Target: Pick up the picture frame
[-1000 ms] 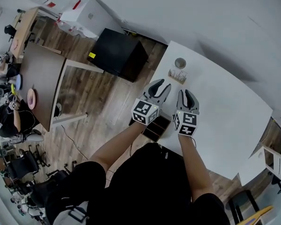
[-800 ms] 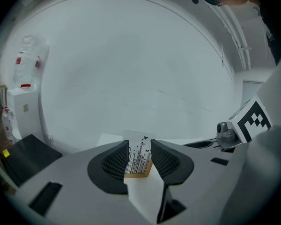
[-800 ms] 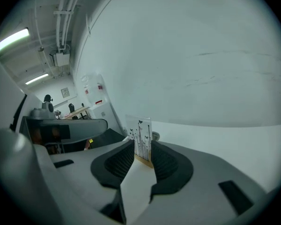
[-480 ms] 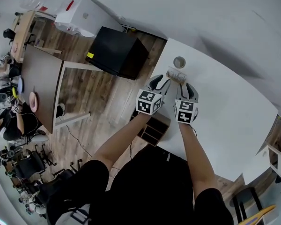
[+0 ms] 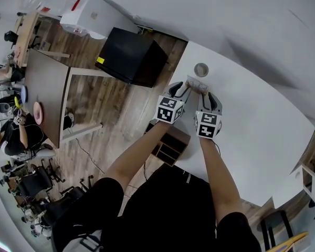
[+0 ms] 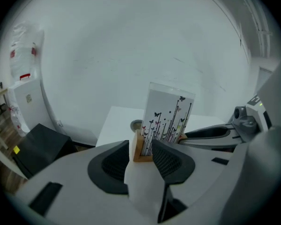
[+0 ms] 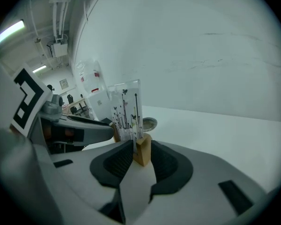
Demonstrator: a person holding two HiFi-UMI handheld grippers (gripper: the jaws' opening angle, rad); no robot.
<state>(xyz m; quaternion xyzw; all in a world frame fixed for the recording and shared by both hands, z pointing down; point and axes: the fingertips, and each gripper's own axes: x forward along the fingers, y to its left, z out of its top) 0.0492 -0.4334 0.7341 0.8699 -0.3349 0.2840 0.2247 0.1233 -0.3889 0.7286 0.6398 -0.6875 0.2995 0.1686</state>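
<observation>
You stand over the white table with a gripper in each hand, both pointed down and away at the picture frame, which stands upright near the table's far left corner. It is a clear panel printed with thin dark stems and small butterflies, set in a wooden base. A small round dish sits on the table just behind it. Your left gripper is at the frame's left end. Its jaws have just been opening and now stand wide apart, with the end of the wooden base between their tips and nothing gripped. Your right gripper is at the frame's other end. Its jaws are likewise apart, the right end of the base sits between them, and the dark ribbed pads lie close on either side of the wood. The frame rests on the table with its panel rising above both pairs of jaws. The two grippers lie side by side, near each other, with their marker cubes toward you. Beyond the table's left edge a black box stands on the wooden floor.
</observation>
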